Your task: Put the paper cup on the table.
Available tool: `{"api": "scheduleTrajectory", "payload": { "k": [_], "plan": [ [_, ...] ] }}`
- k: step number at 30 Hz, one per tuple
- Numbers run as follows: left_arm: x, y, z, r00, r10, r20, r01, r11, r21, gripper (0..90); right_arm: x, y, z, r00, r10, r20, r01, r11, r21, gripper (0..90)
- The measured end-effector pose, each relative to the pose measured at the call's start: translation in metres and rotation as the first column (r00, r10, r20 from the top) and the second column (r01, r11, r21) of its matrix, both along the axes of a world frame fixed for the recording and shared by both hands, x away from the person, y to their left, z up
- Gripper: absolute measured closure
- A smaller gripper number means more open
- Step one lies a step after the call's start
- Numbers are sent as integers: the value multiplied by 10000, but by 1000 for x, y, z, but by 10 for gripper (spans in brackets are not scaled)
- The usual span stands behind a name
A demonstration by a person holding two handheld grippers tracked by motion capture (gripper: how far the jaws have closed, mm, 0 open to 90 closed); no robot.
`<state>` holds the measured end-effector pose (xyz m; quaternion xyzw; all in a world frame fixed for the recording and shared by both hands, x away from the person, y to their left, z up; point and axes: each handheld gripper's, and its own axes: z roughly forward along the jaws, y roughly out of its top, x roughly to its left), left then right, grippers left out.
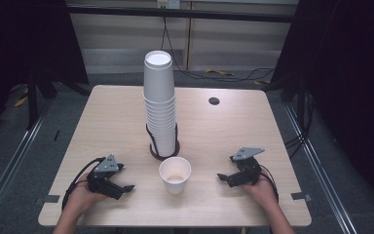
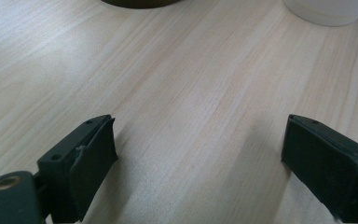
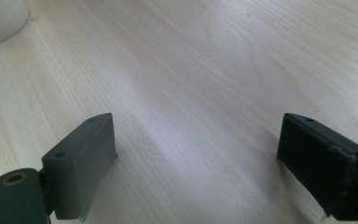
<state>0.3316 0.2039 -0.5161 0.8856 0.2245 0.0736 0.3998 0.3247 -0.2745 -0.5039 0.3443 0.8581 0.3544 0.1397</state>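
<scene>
While a single white paper cup (image 1: 175, 174) stands upright and mouth-up near the front middle of the wooden table (image 1: 112, 117), a tall stack of cups (image 1: 159, 107) rises just behind it from a dark round holder (image 1: 164, 151). Left gripper (image 1: 124, 187) and right gripper (image 1: 222, 177) rest on the tabletop either side of the lone cup — both with jaws spread wide, holding nothing, each in a hand (image 1: 80, 195).

Right gripper (image 3: 198, 154): black jaws wide apart over pale wood-grain table (image 3: 205, 70); white round cup base (image 3: 0, 21) far ahead-left.
</scene>
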Motion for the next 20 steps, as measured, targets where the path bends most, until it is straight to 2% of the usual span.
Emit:
{"api": "scheduleTrajectory", "payload": {
  "k": [10, 20],
  "plan": [
    [0, 0, 0, 10000, -12, 6, 12, 10000, 15, 83, 0, 0, 0, 10000, -1, -1, 1, 10000, -1, 108],
    [-1, 0, 0, 9998, 175, 44, -176, 9998, 105, 79, 0, 0, 0, 10000, 0, 2, 0, 10000, -4, 108]
  ]
}}
